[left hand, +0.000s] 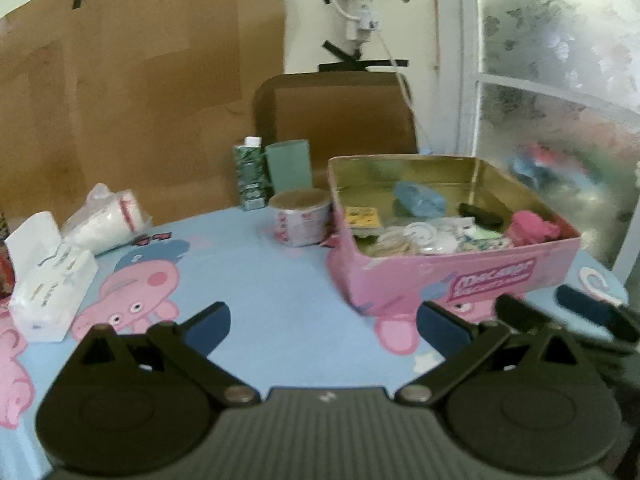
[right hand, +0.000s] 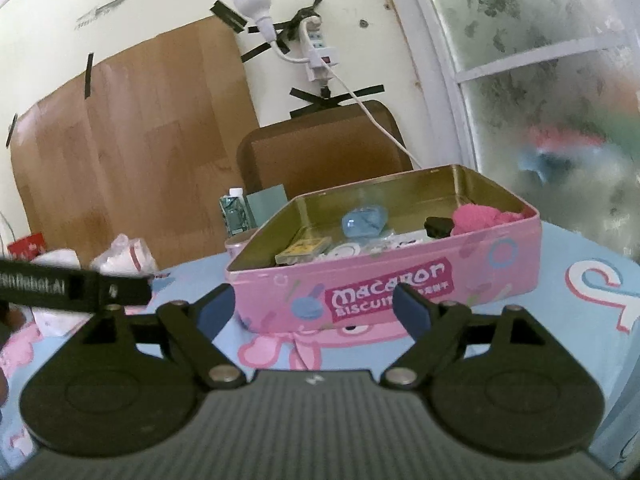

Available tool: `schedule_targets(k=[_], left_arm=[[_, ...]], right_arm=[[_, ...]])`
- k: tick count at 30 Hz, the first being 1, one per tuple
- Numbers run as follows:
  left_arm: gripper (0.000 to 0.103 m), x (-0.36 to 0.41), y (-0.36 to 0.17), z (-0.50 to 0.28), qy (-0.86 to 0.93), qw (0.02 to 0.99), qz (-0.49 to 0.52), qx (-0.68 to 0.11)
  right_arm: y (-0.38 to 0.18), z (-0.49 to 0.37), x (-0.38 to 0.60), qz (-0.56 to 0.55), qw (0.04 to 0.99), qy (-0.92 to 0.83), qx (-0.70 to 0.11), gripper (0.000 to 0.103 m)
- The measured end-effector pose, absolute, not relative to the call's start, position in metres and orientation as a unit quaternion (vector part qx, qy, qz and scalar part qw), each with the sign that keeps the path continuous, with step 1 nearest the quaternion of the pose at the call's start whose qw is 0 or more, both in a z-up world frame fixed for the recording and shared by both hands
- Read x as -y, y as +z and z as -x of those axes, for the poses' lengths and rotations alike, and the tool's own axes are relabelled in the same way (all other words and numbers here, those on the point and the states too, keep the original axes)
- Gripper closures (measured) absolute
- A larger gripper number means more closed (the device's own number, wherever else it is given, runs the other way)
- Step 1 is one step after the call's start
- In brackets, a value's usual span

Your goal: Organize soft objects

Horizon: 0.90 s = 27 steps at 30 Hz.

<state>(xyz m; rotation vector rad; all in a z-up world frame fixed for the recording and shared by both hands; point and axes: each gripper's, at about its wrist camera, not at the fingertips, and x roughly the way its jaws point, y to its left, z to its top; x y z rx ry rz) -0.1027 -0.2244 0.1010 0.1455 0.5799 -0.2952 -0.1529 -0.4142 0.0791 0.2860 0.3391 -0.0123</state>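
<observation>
An open pink biscuit tin [left hand: 460,276] [right hand: 384,276] stands on the blue cartoon tablecloth. Inside it lie a pink fluffy thing [left hand: 528,228] [right hand: 476,216] at the right, a pale blue soft thing [left hand: 418,198] [right hand: 364,220] near the back, a black item [left hand: 480,214] and small flat bits. My left gripper [left hand: 324,324] is open and empty, low over the cloth, left of the tin's near corner. My right gripper [right hand: 314,308] is open and empty just in front of the tin's front wall. In the left wrist view its fingers [left hand: 516,312] show at the right.
A white tissue pack [left hand: 48,280] and a plastic bag of white stuff [left hand: 108,216] lie at the left. A tape roll [left hand: 300,218], a green carton [left hand: 250,174] and a green cup [left hand: 290,164] stand behind the tin. Beyond the table are a brown chair back [left hand: 336,112] and a window.
</observation>
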Motion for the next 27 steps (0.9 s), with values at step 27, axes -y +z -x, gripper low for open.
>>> schedule_targets(k=[27], left_arm=[[0.000,0.222,0.048,0.086,-0.141,0.922,-0.111,-0.342]], right_arm=[[0.084,0.148,0.399,-0.182,0.968,0.010,-0.174,0.008]])
